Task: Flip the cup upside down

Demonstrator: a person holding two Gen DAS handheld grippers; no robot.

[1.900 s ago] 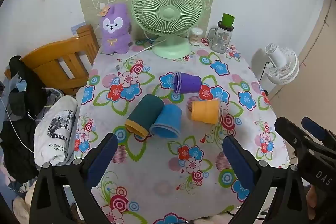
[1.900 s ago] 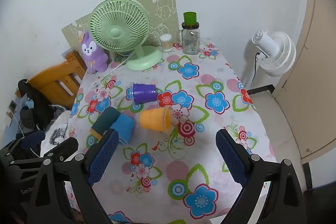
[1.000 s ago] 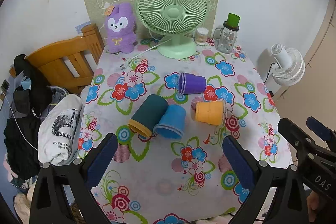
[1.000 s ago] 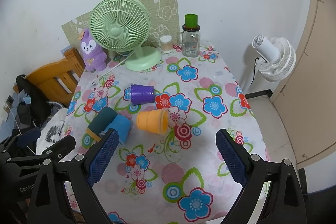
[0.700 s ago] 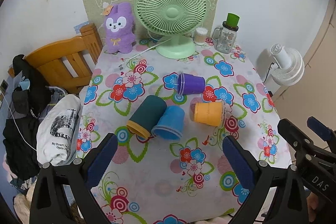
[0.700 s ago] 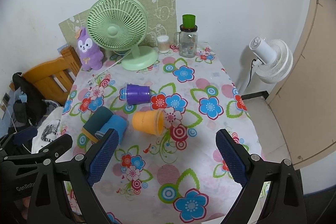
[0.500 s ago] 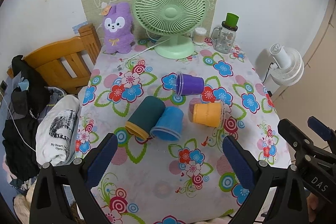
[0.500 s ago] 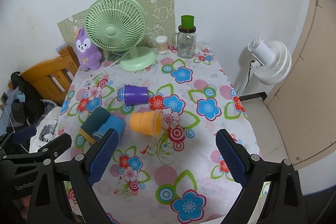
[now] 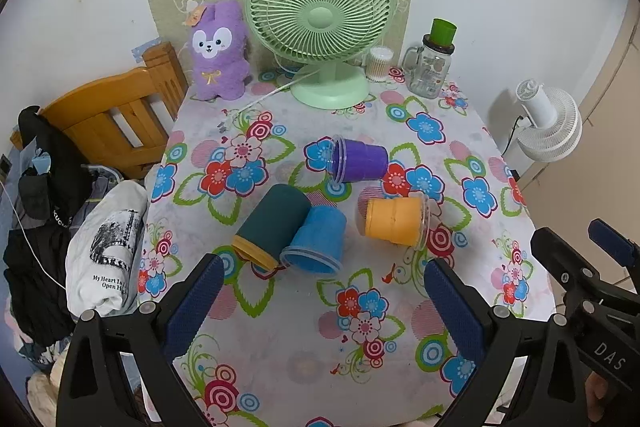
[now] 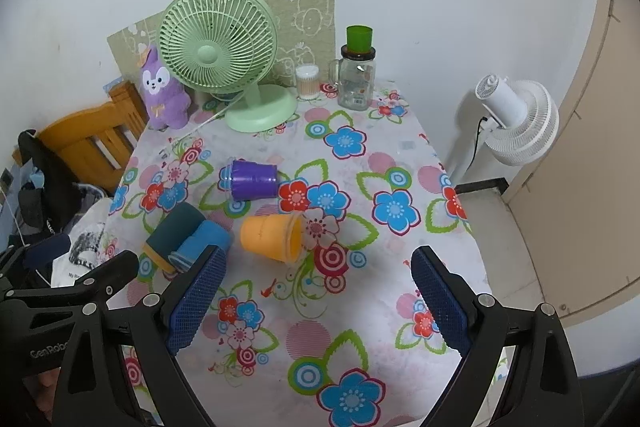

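Observation:
Several cups lie on their sides on the flowered tablecloth (image 9: 280, 347): a purple cup (image 9: 360, 161) (image 10: 254, 179), an orange cup (image 9: 394, 221) (image 10: 270, 237), a blue cup (image 9: 318, 241) (image 10: 202, 243) and a dark teal cup with a yellow rim (image 9: 272, 225) (image 10: 174, 227). The teal and blue cups touch. My left gripper (image 9: 320, 301) is open and empty, above the near table edge, in front of the blue cup. My right gripper (image 10: 318, 297) is open and empty, in front of the orange cup.
A green desk fan (image 9: 320, 23), a purple plush toy (image 9: 218, 55), a cotton swab jar (image 9: 380, 63) and a glass jar with a green cup on top (image 9: 434, 65) stand at the back. A wooden chair (image 9: 112, 119) with clothes is left. A white floor fan (image 9: 548, 125) is right.
Both grippers have drifted slightly; the right view has pulled back and shifted right a little. The cups have not moved. Both grippers stay open.

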